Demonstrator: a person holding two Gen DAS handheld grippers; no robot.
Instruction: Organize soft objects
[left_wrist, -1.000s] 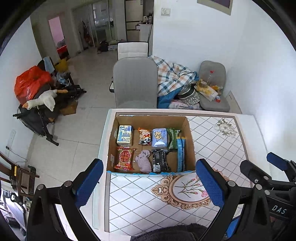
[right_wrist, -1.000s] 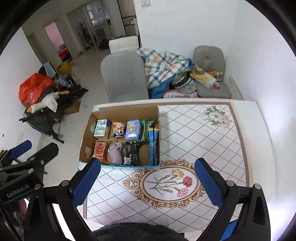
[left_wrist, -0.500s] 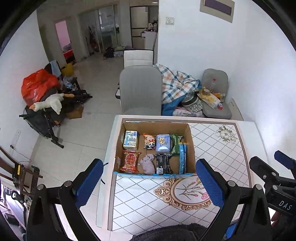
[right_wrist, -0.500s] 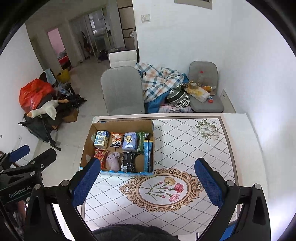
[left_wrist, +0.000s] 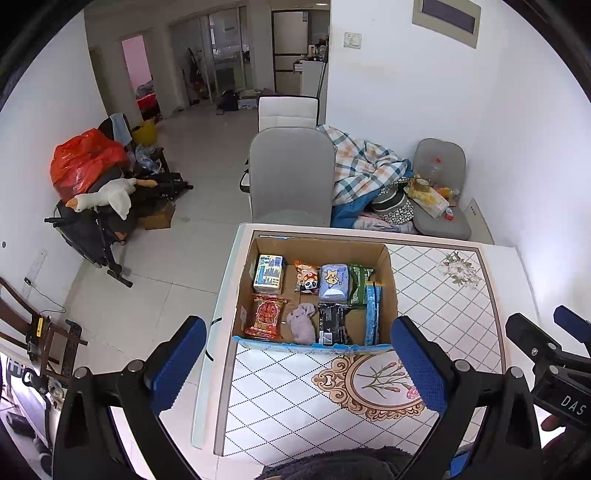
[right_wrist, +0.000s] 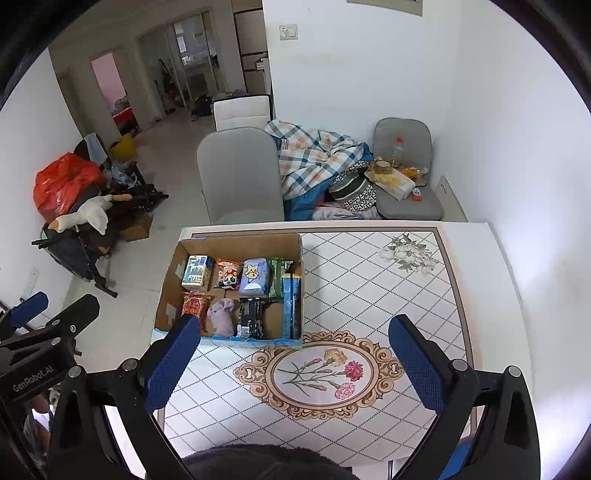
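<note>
A cardboard box (left_wrist: 388, 266) stands on the left part of the table (left_wrist: 443, 295). In it lie a red snack pack (left_wrist: 267, 315), a lilac soft toy (left_wrist: 303, 323), a black pack (left_wrist: 330, 323), a blue tissue pack (left_wrist: 334, 282), a panda snack (left_wrist: 306, 277), a blue-white carton (left_wrist: 269, 274) and blue sachets (left_wrist: 372, 314). The box also shows in the right wrist view (right_wrist: 170, 273). My left gripper (left_wrist: 299, 363) is open and empty, high above the table's near side. My right gripper (right_wrist: 295, 363) is open and empty, to its right.
A grey chair (left_wrist: 290, 177) stands behind the table. A plaid blanket (left_wrist: 364, 162) and a cluttered grey seat (left_wrist: 441, 192) lie by the far wall. A folded stroller with a plush goose (left_wrist: 105, 195) and red bag (left_wrist: 83, 162) is at the left.
Both grippers have risen and pulled back from the table, so the box looks smaller and lower in view. Both stay open. Nothing in the box has moved.
</note>
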